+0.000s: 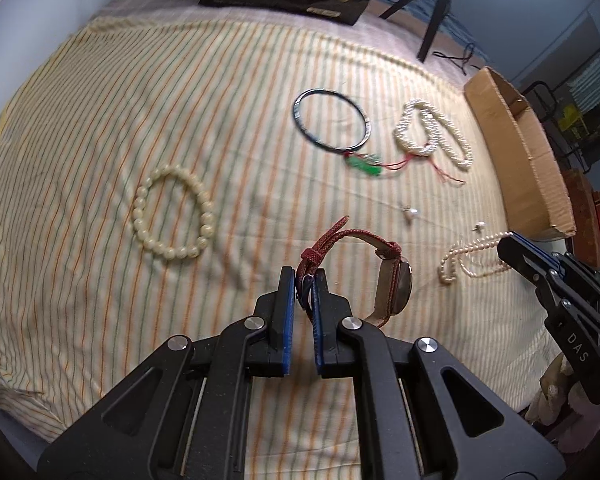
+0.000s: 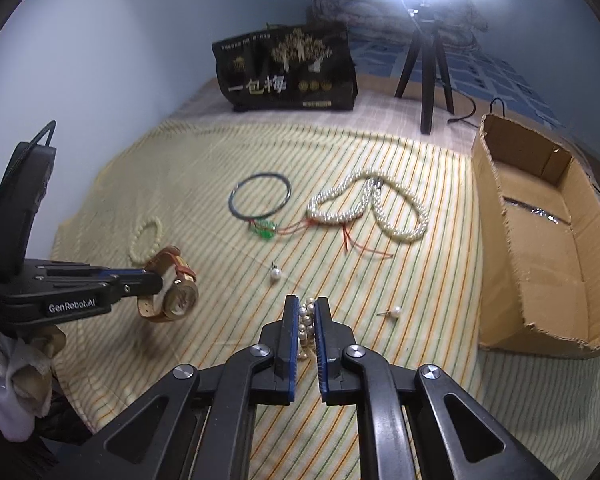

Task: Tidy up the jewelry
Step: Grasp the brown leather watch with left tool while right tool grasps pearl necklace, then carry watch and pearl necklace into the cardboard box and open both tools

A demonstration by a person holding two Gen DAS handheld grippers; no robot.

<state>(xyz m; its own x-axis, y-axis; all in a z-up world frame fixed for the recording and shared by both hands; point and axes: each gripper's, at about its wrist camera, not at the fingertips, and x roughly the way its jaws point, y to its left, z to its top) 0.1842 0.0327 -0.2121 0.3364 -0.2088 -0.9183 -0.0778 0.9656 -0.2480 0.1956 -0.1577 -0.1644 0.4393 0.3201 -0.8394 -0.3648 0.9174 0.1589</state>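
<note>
Left gripper [image 1: 303, 280]: clamped on wristwatch [image 1: 396, 288] strap, dial turned edge-on. Right gripper [image 2: 307, 312]: clamped on pearl strand [image 2: 306, 326], mostly hidden between pads.

The cloth [image 1: 100, 120] is cream with thin orange and green stripes. The watch [image 1: 384, 280] has a dark red woven strap with a tan underside and a brown case. The bangle [image 1: 366, 120] is dark, near black. The pendant [image 1: 366, 166] is green on red cord. The bracelet [image 1: 170, 212] is creamy yellow beads; the pearl ropes [image 1: 432, 132] and pearl strand [image 2: 306, 328] are white. The box [image 2: 540, 248] is plain brown cardboard. The bag [image 2: 288, 72] is black with gold trees and white lettering. Gripper pads [image 2: 288, 344] are blue on black.
</note>
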